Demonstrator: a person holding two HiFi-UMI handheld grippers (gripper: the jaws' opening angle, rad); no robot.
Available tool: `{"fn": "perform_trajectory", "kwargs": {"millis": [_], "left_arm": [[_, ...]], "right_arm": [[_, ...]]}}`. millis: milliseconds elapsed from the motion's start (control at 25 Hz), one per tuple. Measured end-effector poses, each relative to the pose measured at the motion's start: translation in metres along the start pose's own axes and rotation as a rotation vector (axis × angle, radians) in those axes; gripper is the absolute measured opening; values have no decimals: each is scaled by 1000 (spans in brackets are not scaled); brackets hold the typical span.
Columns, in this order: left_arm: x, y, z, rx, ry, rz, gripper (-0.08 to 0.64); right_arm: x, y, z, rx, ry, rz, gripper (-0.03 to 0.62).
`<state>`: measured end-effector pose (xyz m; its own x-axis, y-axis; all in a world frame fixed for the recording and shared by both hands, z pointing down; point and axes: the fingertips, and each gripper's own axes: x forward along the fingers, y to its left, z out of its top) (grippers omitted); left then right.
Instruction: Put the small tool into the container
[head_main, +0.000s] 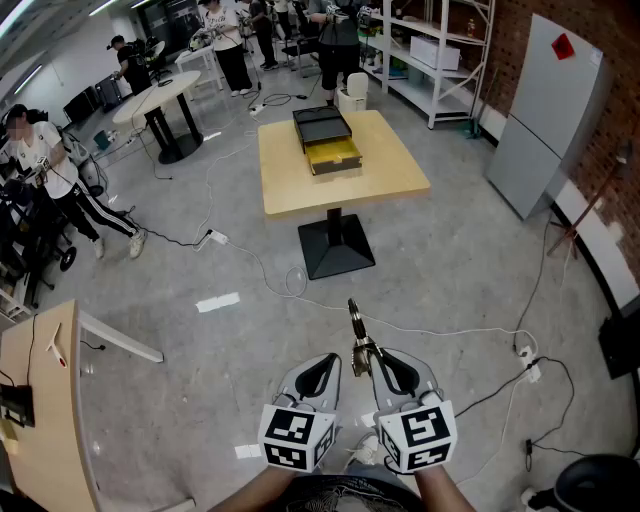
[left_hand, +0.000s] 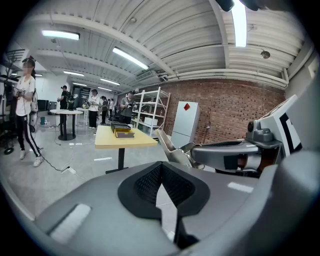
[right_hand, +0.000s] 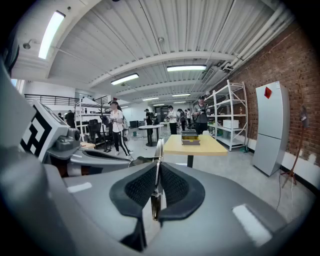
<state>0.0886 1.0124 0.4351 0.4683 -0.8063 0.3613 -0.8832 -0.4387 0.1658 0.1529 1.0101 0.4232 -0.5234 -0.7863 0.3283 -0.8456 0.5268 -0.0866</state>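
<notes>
Clamping the small tool (right_hand: 159, 150) edge-on, the right gripper (right_hand: 157, 175) has its jaws pressed together on the metal body, with the tip sticking out toward 12 o'clock. Left gripper (left_hand: 161, 182) jaws are closed pad to pad with nothing between them. Both are held low and side by side above the floor (head_main: 460, 260). Container (head_main: 327, 140), a black and yellow box, sits on the wooden table (head_main: 385, 180) well away at 12 o'clock. Risk, my read: the grip is thin and looks near one end, so jolts while walking could pivot the tool or drop it short of the table
</notes>
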Motion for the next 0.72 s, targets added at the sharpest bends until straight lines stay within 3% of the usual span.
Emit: {"fn": "perform_trajectory", "kwargs": {"millis": [240,440,720], "left_arm": [[14,-20,13,15,0,-5,12],[24,-54,2,30,8,4,12],[92,-121,-22,64,22,38,12]], "right_arm": [[-9,-20,3,8,10,7,23],[-32,-46,-15,11,13,9,23],[-58,-142,-51,10,-5,28,23]]}}
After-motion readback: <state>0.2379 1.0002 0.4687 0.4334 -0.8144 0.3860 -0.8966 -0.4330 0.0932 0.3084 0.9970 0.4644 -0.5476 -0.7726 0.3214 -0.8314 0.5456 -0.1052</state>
